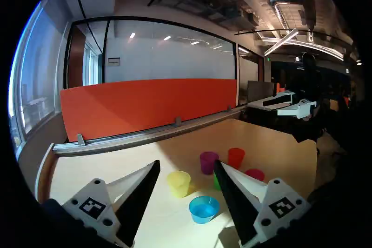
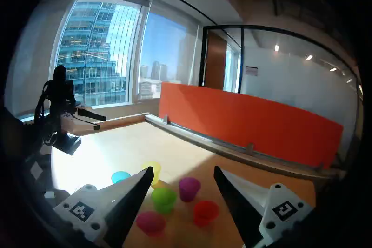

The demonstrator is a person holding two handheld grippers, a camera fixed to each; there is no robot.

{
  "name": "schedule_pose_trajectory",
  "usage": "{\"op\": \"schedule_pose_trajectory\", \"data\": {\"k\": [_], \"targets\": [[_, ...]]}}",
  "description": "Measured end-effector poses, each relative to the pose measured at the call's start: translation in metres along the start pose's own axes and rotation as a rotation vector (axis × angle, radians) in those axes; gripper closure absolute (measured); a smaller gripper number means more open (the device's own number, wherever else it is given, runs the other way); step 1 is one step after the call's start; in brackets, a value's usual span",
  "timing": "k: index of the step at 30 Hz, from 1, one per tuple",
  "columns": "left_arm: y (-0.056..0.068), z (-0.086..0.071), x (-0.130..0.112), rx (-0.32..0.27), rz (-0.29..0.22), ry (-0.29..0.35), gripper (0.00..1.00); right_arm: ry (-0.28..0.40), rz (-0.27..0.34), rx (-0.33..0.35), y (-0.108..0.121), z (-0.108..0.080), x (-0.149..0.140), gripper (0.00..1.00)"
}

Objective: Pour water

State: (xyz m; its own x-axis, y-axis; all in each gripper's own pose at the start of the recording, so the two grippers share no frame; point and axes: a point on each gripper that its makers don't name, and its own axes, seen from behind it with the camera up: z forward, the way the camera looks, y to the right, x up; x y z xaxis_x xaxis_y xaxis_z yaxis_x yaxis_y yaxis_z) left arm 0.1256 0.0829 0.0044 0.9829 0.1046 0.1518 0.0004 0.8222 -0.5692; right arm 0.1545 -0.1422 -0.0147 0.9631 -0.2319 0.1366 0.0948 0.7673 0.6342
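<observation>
six small cups, smooth translucent plastic, round and tapered, all upright in a loose cluster on pale matte wood table (image 1: 279,145). purple cup (image 1: 208,162) and red cup (image 1: 235,157) stand nearest the divider (image 1: 149,103), a flat orange panel in a grey metal rail. yellow cup (image 1: 179,183), green cup (image 1: 215,184) and pink cup (image 1: 255,174) sit one row further from the divider, blue cup (image 1: 203,208) furthest from it. can't tell if any cup holds water.

left gripper (image 1: 186,164) released, wedge fingers white with black inner faces spread wide, nothing between them, above the cluster on the side away from the divider. right gripper (image 2: 182,170) also released and empty, same wedge shape, square black-white tags on both.

green cup is half hidden by a finger in left gripper view and fully seen in right gripper view. right gripper view adds a big window (image 2: 102,52) with glass towers past the divider's end; left gripper view adds ceiling pipes and strip lights above the divider. each view has the other gripper far off.
</observation>
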Motion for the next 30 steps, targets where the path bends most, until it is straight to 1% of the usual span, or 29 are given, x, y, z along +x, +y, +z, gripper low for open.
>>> {"op": "schedule_pose_trajectory", "data": {"k": [6, 17, 24, 30], "targets": [[0.004, 0.006, -0.019, -0.015, 0.012, -0.036, 0.15, -0.030, 0.006, 0.010, -0.001, 0.004, -0.011, 0.00], [0.013, 0.012, -0.060, -0.041, 0.046, -0.116, 0.15, -0.066, 0.002, 0.028, -0.006, 0.011, -0.026, 0.00], [0.017, 0.017, -0.080, -0.054, 0.061, -0.159, 0.15, -0.085, -0.003, 0.033, -0.008, 0.017, -0.032, 0.00], [0.023, 0.021, -0.094, -0.070, 0.074, -0.191, 0.15, -0.099, -0.009, 0.039, -0.010, 0.021, -0.037, 0.00]]}}
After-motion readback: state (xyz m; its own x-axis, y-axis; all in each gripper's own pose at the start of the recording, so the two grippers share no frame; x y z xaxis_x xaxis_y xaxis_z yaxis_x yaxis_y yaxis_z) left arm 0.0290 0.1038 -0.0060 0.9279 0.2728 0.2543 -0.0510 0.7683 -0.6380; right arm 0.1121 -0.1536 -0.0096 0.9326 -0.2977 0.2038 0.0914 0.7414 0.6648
